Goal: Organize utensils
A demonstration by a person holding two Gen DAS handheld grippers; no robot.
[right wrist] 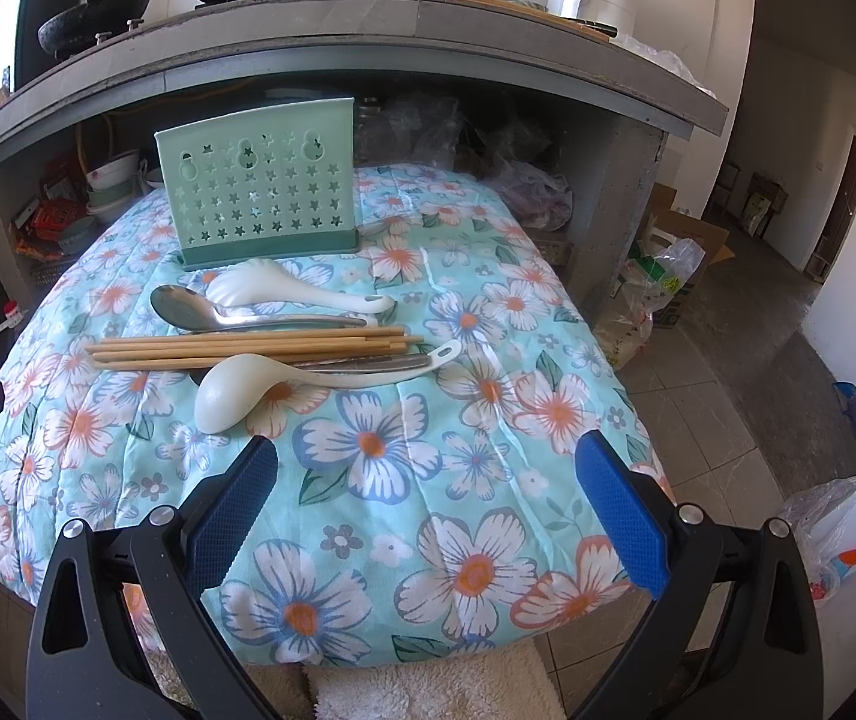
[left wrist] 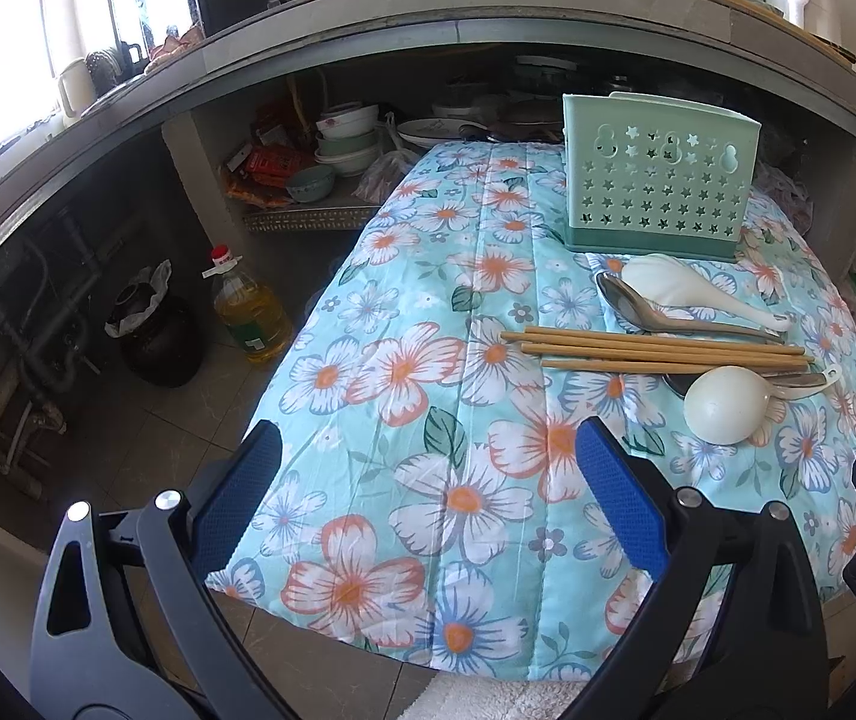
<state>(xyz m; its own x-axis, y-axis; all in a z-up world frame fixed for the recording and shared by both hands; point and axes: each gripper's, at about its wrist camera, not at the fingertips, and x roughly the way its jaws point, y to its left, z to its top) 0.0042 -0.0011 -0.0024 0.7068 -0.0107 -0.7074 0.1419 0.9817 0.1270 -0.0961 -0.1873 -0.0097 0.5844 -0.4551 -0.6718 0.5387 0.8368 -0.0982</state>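
Left wrist view: the left claw (left wrist: 428,468) gaped empty over the floral-quilted surface (left wrist: 404,372); wooden chopsticks (left wrist: 655,349) and a white plastic ladle (left wrist: 727,405) lay before the upright mint-green perforated plastic utensil holder (left wrist: 658,177), sorting seemingly unstarted. Right wrist view: the right claw (right wrist: 428,468), likewise spread and empty, alone showed the doorway; a first grasp looked next.

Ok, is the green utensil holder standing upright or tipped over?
Upright: the green utensil holder stands on its darker base on the floral cloth, top edge up. Whether it is empty, cannot tell.
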